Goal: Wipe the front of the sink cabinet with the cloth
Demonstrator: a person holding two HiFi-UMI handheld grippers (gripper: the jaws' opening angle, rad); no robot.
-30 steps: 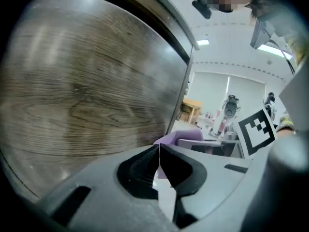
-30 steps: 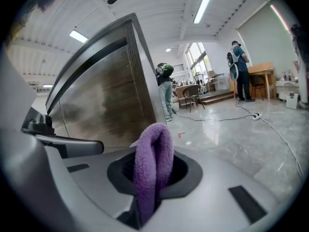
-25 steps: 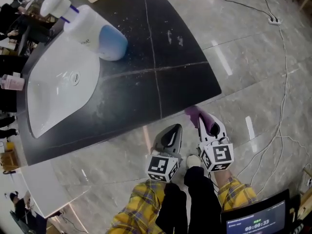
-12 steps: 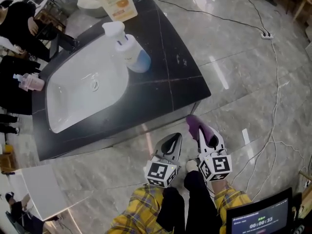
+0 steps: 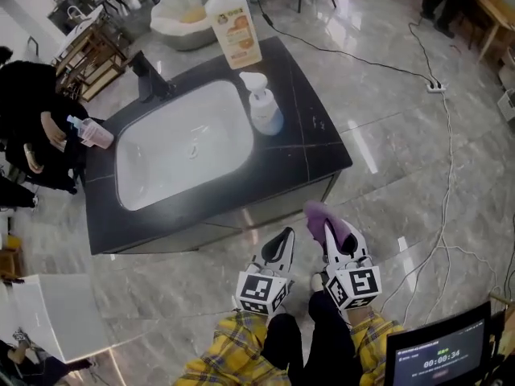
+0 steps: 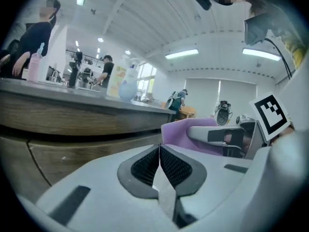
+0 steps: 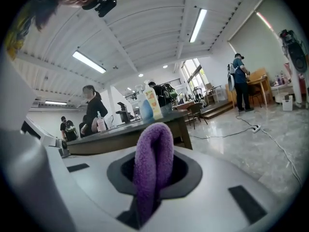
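Yellow plaid sleeves point(image 5: 233, 348) and a small dark timer screen point(image 5: 438, 352) sit nearest. Glossy grey marble floor point(image 5: 161, 280) lies between them and the grey-fronted sink cabinet point(image 5: 265, 214). On the cabinet's black stone top point(image 5: 314, 147) are a white oblong basin point(image 5: 181, 143), a white-and-blue pump bottle point(image 5: 262, 107) right of the basin, and a black tap point(image 5: 145, 75) and a tall orange-labelled bottle point(image 5: 232, 14) at the back. A person in black point(image 5: 32, 127) stands at the cabinet's left end by a small pink bottle point(image 5: 88, 131). A white power strip point(image 5: 435, 88) lies on the floor, right of the cabinet. The left gripper point(image 5: 286, 233) hangs before the cabinet's front, jaws pressed together on nothing. The right gripper point(image 5: 320, 215), just beside it, pinches a folded purple terry cloth point(image 5: 322, 212) near the front's right end, apart from it.
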